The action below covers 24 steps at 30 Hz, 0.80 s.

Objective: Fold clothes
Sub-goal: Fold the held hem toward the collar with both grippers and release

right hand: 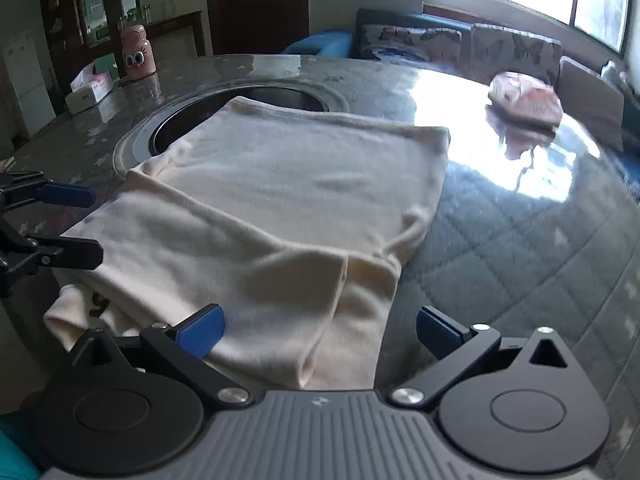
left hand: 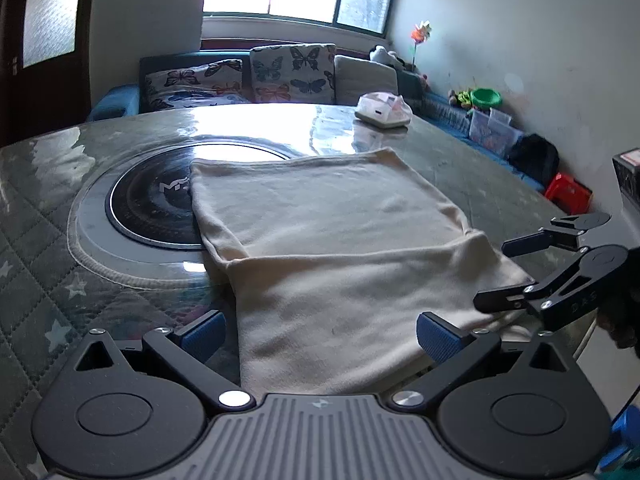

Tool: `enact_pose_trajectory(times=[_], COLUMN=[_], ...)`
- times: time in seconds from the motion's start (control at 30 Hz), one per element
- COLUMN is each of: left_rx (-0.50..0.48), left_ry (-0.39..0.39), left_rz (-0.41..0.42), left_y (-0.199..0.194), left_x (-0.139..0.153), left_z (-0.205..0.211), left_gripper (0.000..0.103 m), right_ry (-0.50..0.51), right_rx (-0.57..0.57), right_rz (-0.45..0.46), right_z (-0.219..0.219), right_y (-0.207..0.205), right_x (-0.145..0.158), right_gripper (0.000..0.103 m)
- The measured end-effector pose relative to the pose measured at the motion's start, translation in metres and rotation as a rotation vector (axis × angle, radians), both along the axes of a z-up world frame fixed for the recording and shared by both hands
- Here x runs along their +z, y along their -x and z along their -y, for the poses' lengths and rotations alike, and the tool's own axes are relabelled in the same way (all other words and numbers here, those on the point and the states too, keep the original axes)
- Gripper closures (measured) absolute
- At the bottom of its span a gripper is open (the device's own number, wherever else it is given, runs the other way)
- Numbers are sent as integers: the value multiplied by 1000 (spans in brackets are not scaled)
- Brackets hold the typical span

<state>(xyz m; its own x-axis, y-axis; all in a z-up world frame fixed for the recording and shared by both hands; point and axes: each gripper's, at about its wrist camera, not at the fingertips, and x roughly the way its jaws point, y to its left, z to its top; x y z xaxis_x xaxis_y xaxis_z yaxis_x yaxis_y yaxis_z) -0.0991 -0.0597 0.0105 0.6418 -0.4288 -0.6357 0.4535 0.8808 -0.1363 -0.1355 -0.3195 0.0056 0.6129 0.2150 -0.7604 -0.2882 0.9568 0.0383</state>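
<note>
A cream garment (left hand: 340,248) lies partly folded on the glass-topped table (left hand: 48,208), its sides turned in and its near end hanging over the front edge. My left gripper (left hand: 320,334) is open, its blue pads on either side of the near end, holding nothing. My right gripper (right hand: 320,330) is open over the garment's (right hand: 280,208) near right corner. The right gripper also shows in the left wrist view (left hand: 496,276) at the cloth's right edge. The left gripper shows in the right wrist view (right hand: 90,224) at the cloth's left edge.
A round black cooktop (left hand: 156,204) is set into the table, partly under the garment. A pink wrapped packet (left hand: 383,110) lies at the far side. A pink bottle (right hand: 137,54) and a tissue box (right hand: 89,89) stand at the far left. A sofa with butterfly cushions (left hand: 294,74) lies beyond.
</note>
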Motion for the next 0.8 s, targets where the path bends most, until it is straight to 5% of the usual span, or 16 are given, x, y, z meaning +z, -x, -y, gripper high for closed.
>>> enact_pose_trajectory(times=[0.5, 0.8], left_rx=[-217, -300], left_ry=[-8, 14], left_rz=[-3, -73], left_y=[42, 57], left_x=[16, 12], left_z=[-6, 5], left_gripper=[1, 24], right_ry=[92, 161], right_rx=[264, 420], right_rz=[126, 148], right_z=[-1, -21], right_y=[43, 70], right_x=[27, 27], right_gripper=[0, 5])
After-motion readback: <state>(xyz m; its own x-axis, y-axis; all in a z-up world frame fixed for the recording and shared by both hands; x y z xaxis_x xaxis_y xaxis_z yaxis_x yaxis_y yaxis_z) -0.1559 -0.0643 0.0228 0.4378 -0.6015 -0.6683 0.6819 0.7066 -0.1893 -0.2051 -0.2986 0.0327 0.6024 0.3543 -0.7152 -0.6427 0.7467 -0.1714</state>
